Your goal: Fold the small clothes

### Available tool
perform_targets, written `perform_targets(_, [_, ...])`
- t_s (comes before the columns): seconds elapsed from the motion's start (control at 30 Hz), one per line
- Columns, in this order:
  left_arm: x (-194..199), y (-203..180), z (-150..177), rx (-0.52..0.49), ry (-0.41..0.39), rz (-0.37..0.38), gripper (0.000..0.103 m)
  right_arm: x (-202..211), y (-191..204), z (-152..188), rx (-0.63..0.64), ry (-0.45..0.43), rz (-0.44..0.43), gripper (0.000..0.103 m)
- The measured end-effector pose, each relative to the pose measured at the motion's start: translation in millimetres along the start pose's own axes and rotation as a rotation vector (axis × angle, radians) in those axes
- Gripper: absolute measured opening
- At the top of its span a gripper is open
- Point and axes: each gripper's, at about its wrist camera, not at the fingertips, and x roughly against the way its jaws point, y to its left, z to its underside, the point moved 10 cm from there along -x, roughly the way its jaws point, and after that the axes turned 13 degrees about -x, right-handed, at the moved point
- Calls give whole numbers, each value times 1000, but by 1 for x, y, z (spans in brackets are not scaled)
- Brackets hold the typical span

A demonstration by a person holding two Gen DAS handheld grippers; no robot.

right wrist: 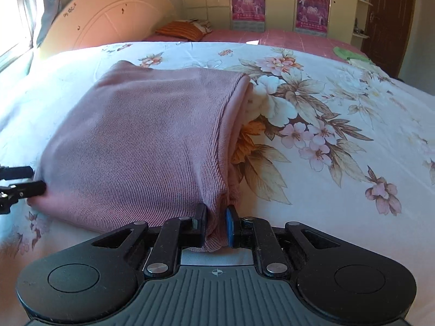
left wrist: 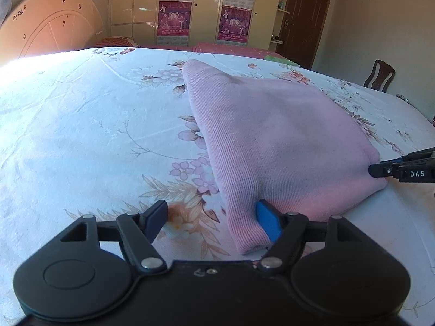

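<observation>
Pink garment (right wrist: 141, 135) in right fingers (right wrist: 201, 217) (left apart)

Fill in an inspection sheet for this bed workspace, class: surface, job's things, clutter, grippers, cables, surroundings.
Surface: bed sheet, white with a flower print, lying mostly flat.
Job's things: one pink knit garment, folded, lying on the sheet.
Clutter: a green cloth at the far edge of the bed; an orange striped pillow near the headboard.
Grippers: left gripper open, one pad beside the garment's near corner, not pinching it; right gripper shut on the garment's near corner.
Cables: nothing seen.
Surroundings: headboard, wardrobe with pink calendars, dark wooden door, a chair beside the bed.
</observation>
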Motion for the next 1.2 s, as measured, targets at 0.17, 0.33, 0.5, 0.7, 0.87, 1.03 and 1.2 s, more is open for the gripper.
perform_targets(0.17, [2,0,2,16,-3,-30,73,0,-6,1,-48,-5,-20,13])
perform_targets(0.33, [8,-1,5,28,11,-69,80,1,0,1,-14,-14,11,14])
perform_targets(0.5, [23,-8,4,33,38,-130,80,13,-4,2,-33,-34,47,50])
perform_targets(0.7, [89,-54,19,-12,-48,-171,103,95,-1,31,-70,-146,-56,103])
perform_targets(0.87, [118,-94,64,-29,44,-179,103,143,-5,78,-70,-142,-46,103])
perform_targets(1.03, [181,-130,82,29,13,-161,103,202,-6,116,-43,-165,-7,103])
perform_targets(1.2, [232,-159,80,20,-53,-156,103,253,-5,147,-30,-204,15,103])
